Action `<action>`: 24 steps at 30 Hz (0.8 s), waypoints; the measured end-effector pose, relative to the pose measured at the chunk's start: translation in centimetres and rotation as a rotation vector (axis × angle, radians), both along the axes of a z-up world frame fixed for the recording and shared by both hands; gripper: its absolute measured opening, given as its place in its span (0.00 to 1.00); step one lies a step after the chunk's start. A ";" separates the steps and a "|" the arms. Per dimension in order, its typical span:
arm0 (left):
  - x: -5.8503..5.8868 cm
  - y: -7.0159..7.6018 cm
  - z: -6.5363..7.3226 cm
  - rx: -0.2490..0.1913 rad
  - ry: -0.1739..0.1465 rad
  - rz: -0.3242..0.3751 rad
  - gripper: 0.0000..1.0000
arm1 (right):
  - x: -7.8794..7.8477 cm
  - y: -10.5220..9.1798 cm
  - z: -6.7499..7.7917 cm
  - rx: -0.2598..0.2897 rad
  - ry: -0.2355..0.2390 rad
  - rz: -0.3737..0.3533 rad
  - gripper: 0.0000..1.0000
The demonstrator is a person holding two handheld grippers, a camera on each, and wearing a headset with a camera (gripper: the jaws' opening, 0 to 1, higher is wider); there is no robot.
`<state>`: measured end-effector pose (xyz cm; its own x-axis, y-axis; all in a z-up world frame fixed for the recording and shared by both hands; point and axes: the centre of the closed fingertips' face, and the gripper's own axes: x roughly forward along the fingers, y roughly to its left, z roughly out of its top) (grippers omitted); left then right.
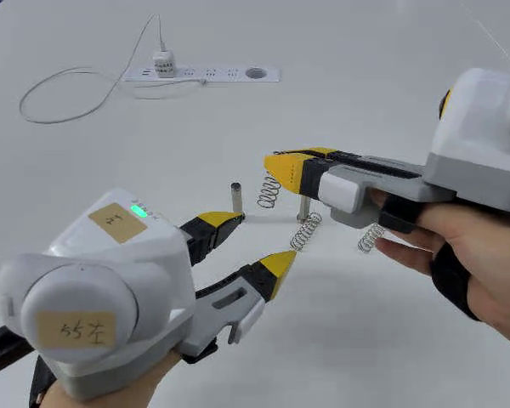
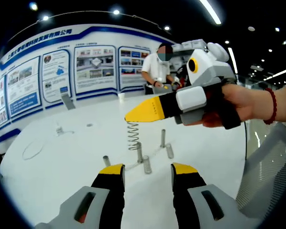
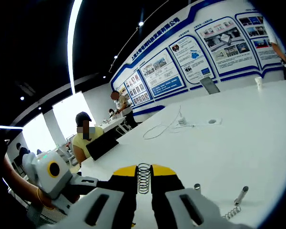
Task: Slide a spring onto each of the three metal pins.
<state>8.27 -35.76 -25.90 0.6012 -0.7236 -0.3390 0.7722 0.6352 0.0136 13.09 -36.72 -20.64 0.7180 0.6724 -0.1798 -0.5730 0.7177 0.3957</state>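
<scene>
- The right gripper (image 1: 276, 177) reaches in from the right. Its jaws are pressed together on the top coils of a spring (image 1: 269, 192), which hangs down from the yellow tips towards the white table (image 1: 365, 102).
- In the left gripper view the bottom coil of that spring sits right at the top of an upright middle pin (image 2: 139, 153). I cannot tell whether it has gone over the pin yet.
- A left pin (image 1: 236, 197) stands upright and bare, just to the left of the hanging spring.
- A far pin (image 1: 303, 208) also stands upright and bare. It is just right of the hanging spring and partly under the right gripper's jaws.
- Two loose springs lie flat on the table. The near spring (image 1: 306, 231) is just in front of the far pin. The outer spring (image 1: 371, 238) is further right, under the right hand (image 1: 459, 246) that holds the right gripper.
- The left gripper (image 1: 251, 240) is at the lower left with its jaws apart and nothing between them. It points towards the pins and touches none of them.
- A power strip (image 1: 202, 75) with a white cable (image 1: 68, 89) lies at the far side of the table.
</scene>
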 end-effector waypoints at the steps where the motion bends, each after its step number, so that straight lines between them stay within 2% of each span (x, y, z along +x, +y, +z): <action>1: 0.1 0.1 0.0 0.001 -0.002 0.005 0.41 | 0.2 0.1 0.0 -0.007 -0.003 0.001 0.11; 12: 0.8 1.2 -0.5 0.029 0.007 0.061 0.58 | 3.1 0.7 -1.3 -0.118 -0.060 0.030 0.11; 17: 0.9 1.4 -1.0 0.042 0.027 0.071 0.64 | 4.0 1.1 -1.7 -0.138 -0.077 0.033 0.11; 24: 1.1 1.6 -1.4 0.051 0.038 0.083 0.70 | 5.3 1.2 -2.8 -0.154 -0.065 0.012 0.11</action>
<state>9.33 -34.14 -27.27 0.6442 -0.6531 -0.3981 0.7176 0.6961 0.0193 18.41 -35.50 -23.48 0.7235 0.6491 -0.2350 -0.6028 0.7599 0.2433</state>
